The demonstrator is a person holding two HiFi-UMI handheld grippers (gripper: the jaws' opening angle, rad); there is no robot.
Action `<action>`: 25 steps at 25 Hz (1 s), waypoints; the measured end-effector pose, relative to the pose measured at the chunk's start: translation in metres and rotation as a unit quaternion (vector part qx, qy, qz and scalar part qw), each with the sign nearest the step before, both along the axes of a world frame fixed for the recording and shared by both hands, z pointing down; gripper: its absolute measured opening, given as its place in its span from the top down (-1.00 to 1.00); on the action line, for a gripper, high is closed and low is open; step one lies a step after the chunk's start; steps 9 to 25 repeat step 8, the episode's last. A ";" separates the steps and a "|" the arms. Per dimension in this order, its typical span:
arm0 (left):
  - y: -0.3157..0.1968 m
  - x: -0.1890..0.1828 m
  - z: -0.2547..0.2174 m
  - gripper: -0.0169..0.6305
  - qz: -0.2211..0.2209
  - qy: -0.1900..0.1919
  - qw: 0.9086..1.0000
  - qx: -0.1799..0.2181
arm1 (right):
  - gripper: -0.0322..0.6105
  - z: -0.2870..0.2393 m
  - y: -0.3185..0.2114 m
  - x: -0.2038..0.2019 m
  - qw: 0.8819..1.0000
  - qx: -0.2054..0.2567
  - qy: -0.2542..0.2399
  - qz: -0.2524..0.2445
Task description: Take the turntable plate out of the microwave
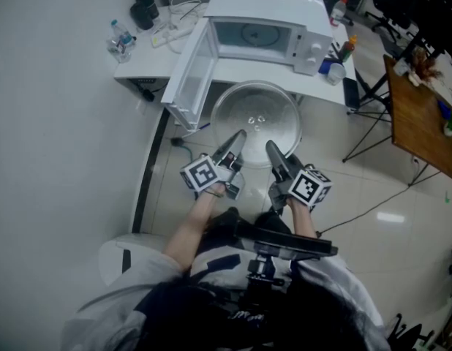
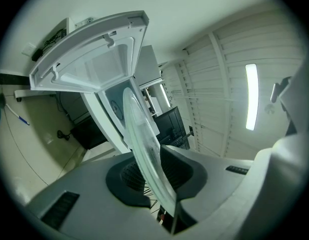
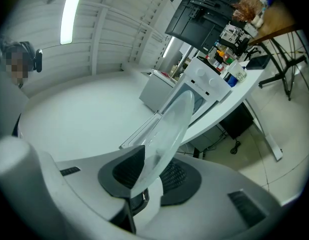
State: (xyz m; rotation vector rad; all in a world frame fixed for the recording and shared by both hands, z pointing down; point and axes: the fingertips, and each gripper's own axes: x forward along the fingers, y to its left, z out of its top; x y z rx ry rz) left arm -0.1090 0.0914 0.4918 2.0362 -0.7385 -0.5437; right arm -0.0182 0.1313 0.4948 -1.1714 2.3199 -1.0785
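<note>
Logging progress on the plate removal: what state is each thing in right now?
Microwave door: open.
Turntable plate: outside the microwave, held in front of it by its near rim.
Left gripper: shut on the plate's rim.
Right gripper: shut on the plate's rim.

An office or lab workroom — white desk [image 1: 140, 69], cluttered wooden table [image 1: 418, 123], tiled floor [image 1: 387, 221].

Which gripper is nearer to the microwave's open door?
Left. The left gripper clamps the near rim of the glass turntable plate, below and right of the open door in the head view. The right gripper clamps the same rim farther right.
</note>
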 end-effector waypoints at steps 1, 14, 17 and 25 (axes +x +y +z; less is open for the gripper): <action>0.001 0.002 -0.001 0.78 0.001 0.001 1.000 -0.002 | 0.61 0.001 0.001 0.002 1.000 0.000 0.004 0.000; 0.005 0.012 -0.002 0.78 0.003 -0.003 1.000 0.009 | 0.61 -0.005 0.006 0.010 1.000 -0.008 -0.014 0.005; 0.005 0.012 -0.002 0.78 0.003 -0.003 1.000 0.009 | 0.61 -0.005 0.006 0.010 1.000 -0.008 -0.014 0.005; 0.005 0.012 -0.002 0.78 0.003 -0.003 1.000 0.009 | 0.61 -0.005 0.006 0.010 1.000 -0.008 -0.014 0.005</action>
